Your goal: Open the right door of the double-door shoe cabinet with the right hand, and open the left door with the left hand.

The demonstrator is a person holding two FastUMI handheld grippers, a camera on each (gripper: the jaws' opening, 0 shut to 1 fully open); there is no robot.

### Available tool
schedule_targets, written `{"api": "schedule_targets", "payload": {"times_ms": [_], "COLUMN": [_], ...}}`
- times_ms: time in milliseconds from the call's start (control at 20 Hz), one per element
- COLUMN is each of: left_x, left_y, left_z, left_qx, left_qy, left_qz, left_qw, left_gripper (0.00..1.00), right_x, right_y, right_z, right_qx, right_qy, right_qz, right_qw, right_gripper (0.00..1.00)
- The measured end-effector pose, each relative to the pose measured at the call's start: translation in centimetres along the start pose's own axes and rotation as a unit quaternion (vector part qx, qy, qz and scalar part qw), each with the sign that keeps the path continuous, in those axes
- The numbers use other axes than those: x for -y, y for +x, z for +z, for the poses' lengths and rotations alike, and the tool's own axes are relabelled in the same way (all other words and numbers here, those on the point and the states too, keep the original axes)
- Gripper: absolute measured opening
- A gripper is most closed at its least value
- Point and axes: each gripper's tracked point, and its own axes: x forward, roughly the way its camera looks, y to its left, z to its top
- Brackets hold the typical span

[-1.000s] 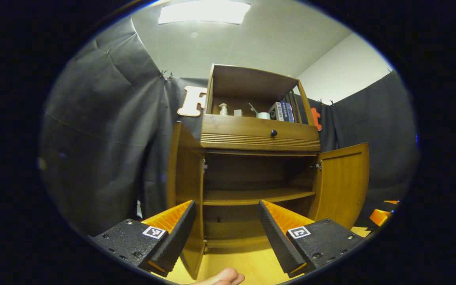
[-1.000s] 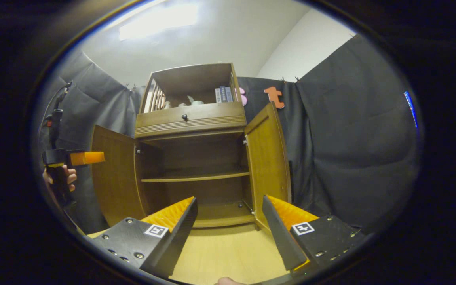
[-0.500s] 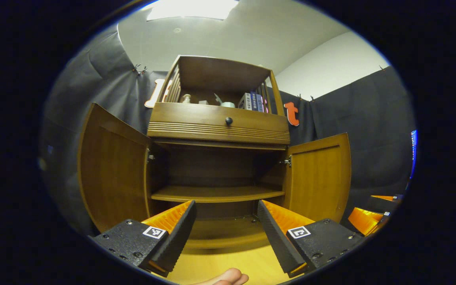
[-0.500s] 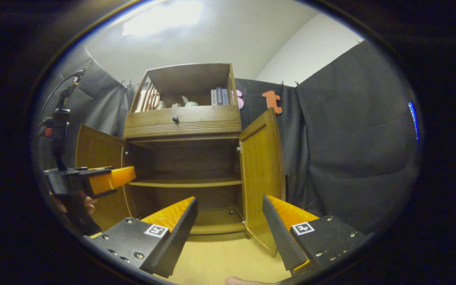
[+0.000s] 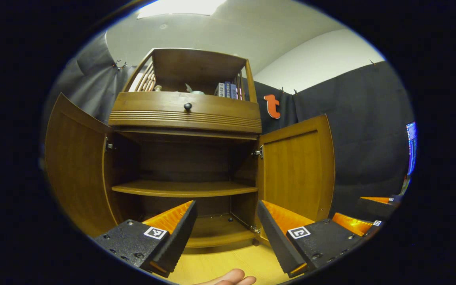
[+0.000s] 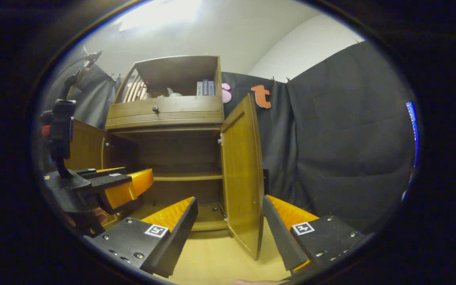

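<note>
Both grippers hang spread and empty: the left gripper [image 5: 226, 221] faces the cabinet's open middle, the right gripper [image 6: 230, 221] lies nearer the right door [image 6: 242, 174], edge-on just ahead; farther off the left door [image 5: 75, 166] stands swung wide

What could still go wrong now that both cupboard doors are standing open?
The right door juts out edge-on between the right gripper's open fingers, so a forward move could knock it. The left gripper sits close beside the right one, so the two might bump. The left door looks clear of both.
</note>
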Motion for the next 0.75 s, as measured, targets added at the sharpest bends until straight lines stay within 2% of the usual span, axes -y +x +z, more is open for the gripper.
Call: {"api": "schedule_targets", "payload": {"times_ms": [200, 250, 300, 350, 400, 450, 500, 550, 600, 650, 750], "left_x": [-0.2, -0.9, -1.3, -1.5, -2.0, -2.4, -2.7, -3.1, -3.4, -3.7, -4.1], "left_y": [1.0, 1.0, 1.1, 1.2, 1.3, 1.5, 1.6, 1.7, 1.9, 2.0, 1.9], "left_z": [-2.1, -1.9, -1.5, -1.2, -1.1, -1.2, -1.3, -1.3, -1.3, -1.3, -1.1], "left_qx": [-0.035, -0.032, -0.027, -0.022, -0.021, -0.023, -0.028, -0.030, -0.030, -0.032, -0.028], "left_qy": [0.009, 0.011, 0.012, 0.009, 0.003, 0.000, -0.003, -0.008, -0.014, -0.016, -0.014], "left_qz": [0.009, 0.019, 0.020, 0.018, 0.017, 0.016, 0.017, 0.019, 0.023, 0.026, 0.033], "left_qw": [0.999, 0.999, 0.999, 1.000, 1.000, 1.000, 0.999, 0.999, 0.999, 0.999, 0.999], "left_gripper": [0.97, 0.99, 0.97, 0.99, 0.95, 0.99, 0.97, 0.99, 0.97, 0.98, 0.97], "right_x": [0.8, 0.8, 0.8, 0.5, 0.0, -0.4, -1.0, -1.5, -2.0, -2.2, -2.0], "right_y": [1.4, 1.8, 2.0, 2.3, 2.5, 2.7, 2.6, 2.5, 2.3, 2.2, 1.7], "right_z": [-2.0, -2.6, -2.7, -2.5, -2.2, -2.1, -2.0, -1.9, -1.6, -1.1, -0.2], "right_qx": [-0.014, -0.020, -0.024, -0.022, -0.018, -0.017, -0.021, -0.024, -0.024, -0.023, -0.016], "right_qy": [0.021, 0.018, 0.013, 0.008, 0.006, 0.007, 0.008, 0.008, 0.004, -0.002, -0.007], "right_qz": [-0.015, -0.020, -0.024, -0.027, -0.028, -0.028, -0.024, -0.020, -0.020, -0.023, -0.038], "right_qw": [1.000, 0.999, 0.999, 0.999, 0.999, 0.999, 0.999, 0.999, 0.999, 0.999, 0.999], "right_gripper": [0.98, 0.98, 0.98, 0.94, 0.98, 0.98, 0.98, 0.94, 0.98, 0.95, 0.98]}}
